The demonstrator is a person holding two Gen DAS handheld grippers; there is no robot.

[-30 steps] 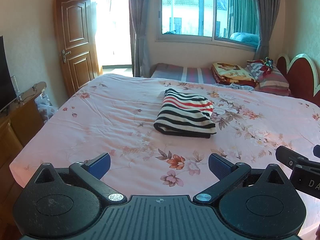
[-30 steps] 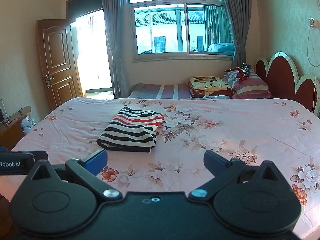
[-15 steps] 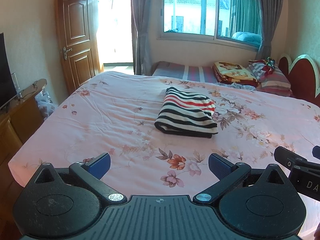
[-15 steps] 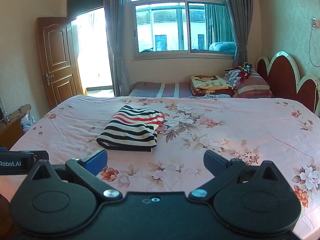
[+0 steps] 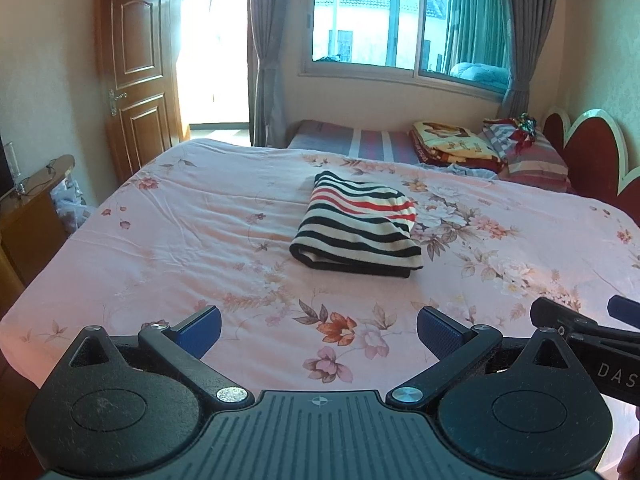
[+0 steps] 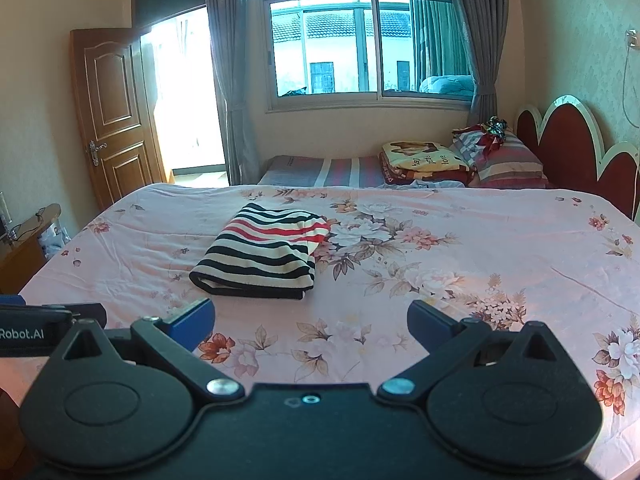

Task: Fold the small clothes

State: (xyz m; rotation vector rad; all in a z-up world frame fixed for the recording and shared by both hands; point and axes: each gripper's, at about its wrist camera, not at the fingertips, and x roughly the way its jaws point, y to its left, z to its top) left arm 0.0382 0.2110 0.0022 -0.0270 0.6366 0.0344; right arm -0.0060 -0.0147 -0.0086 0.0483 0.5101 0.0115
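A striped garment (image 5: 358, 228) in black, white and red lies folded into a neat rectangle in the middle of the pink floral bed (image 5: 180, 240). It shows in the right wrist view too, as the same striped garment (image 6: 264, 256) left of centre. My left gripper (image 5: 318, 324) hovers open above the bed's near edge, well short of the garment, with nothing between its blue pads. My right gripper (image 6: 310, 320) is likewise open and empty, held back from the cloth. Each gripper's body pokes into the other's view at the side.
Folded blankets and pillows (image 5: 480, 148) are stacked at the far side by the red headboard (image 5: 588, 152). A wooden cabinet (image 5: 28, 216) stands left of the bed, a wooden door (image 5: 136, 76) and a window (image 5: 400, 28) behind.
Both views have tilted slightly, so the bed and garment sit a little lower in frame. The garment has not moved and both grippers stay open.
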